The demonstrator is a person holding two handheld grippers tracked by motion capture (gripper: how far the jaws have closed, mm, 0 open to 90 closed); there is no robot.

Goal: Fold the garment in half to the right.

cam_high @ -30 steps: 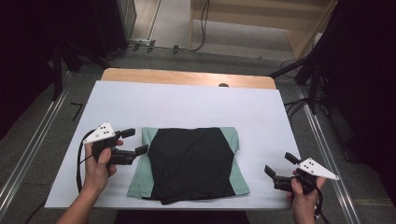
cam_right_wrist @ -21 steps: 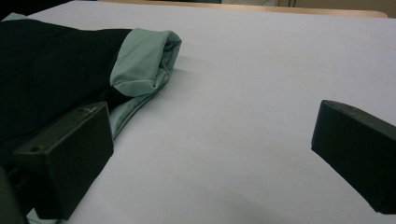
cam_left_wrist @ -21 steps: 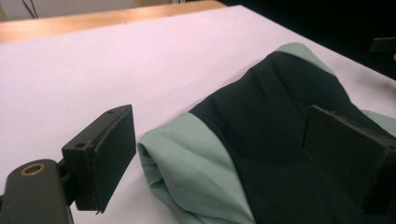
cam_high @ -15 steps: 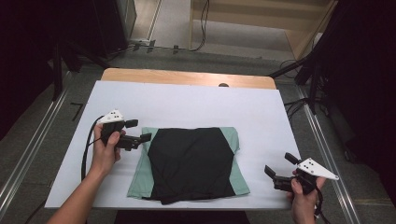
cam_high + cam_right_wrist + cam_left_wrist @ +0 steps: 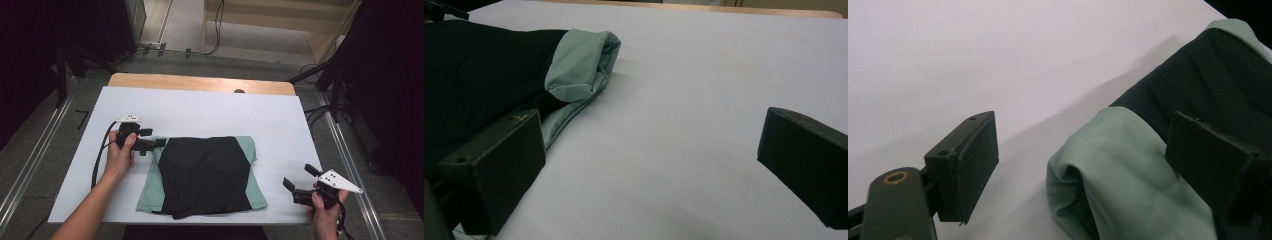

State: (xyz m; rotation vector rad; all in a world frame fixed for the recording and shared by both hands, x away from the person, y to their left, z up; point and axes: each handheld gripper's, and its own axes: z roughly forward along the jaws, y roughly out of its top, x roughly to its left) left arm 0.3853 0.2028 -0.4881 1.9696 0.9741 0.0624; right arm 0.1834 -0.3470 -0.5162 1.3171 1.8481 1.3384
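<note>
A folded garment (image 5: 205, 172), black with mint-green side edges, lies flat on the white table cover (image 5: 210, 110). My left gripper (image 5: 154, 137) is at the garment's far left corner. In the left gripper view its jaws (image 5: 1088, 150) stand apart astride the rolled green edge (image 5: 1113, 175). They have just closed a little, and the pads do not press the cloth. My right gripper (image 5: 300, 177) rests near the table's front right, open, its jaws (image 5: 649, 155) holding nothing. The garment's right side (image 5: 579, 65) lies to the left of it.
A wooden table edge (image 5: 200, 82) shows beyond the white cover. A black cable (image 5: 100, 155) trails from the left gripper along the forearm. Metal rails (image 5: 30, 165) run along both sides of the table. Dark equipment stands around it.
The left hand has moved away from the person and to the right, along the garment's left edge to its far left corner. The right hand has stayed where it was.
</note>
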